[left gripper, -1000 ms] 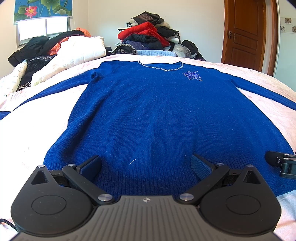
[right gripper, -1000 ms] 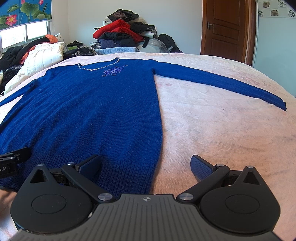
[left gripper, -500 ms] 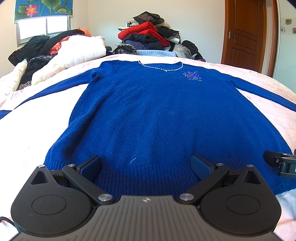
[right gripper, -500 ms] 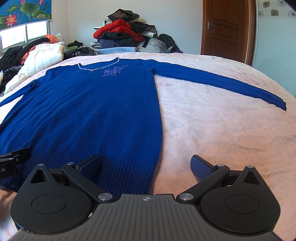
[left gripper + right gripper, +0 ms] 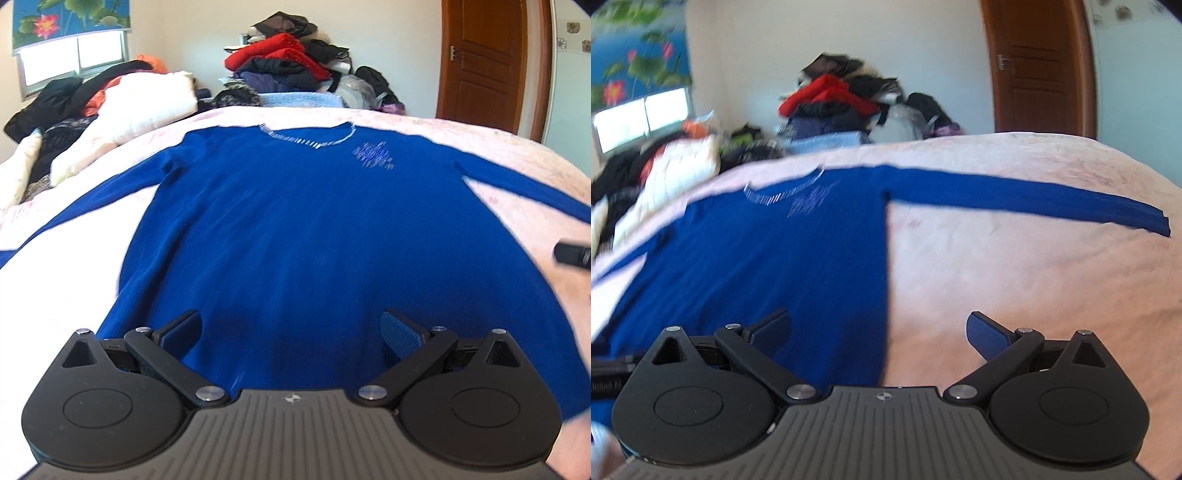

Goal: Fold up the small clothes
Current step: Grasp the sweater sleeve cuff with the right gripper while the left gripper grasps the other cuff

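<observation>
Both tongs stand released on my screens: the left gripper (image 5: 291, 328) has its jaws spread wide over the lower part of the blue sweater (image 5: 314, 236), and the right gripper (image 5: 879, 330) has its jaws equally wide, one finger over the sweater's side edge and the other over bare bedspread (image 5: 1015, 273). Neither holds anything. The sweater lies flat and face up on the pink bedspread, neckline (image 5: 306, 138) away from me, both sleeves stretched outward; the right sleeve (image 5: 1034, 201) runs across the bedspread to its cuff. I see a small beaded patch (image 5: 373, 157) just below the neckline. Beyond the far end of the bed, a heap of clothes (image 5: 291, 74) with a red garment on top stands against the wall. A white quilt (image 5: 140, 107) and dark garments lie along the left side under the window (image 5: 74, 55). A wooden door (image 5: 484, 62) is at the far right. Both views are blurred, the right one more so. Nothing lies on the sweater.
</observation>
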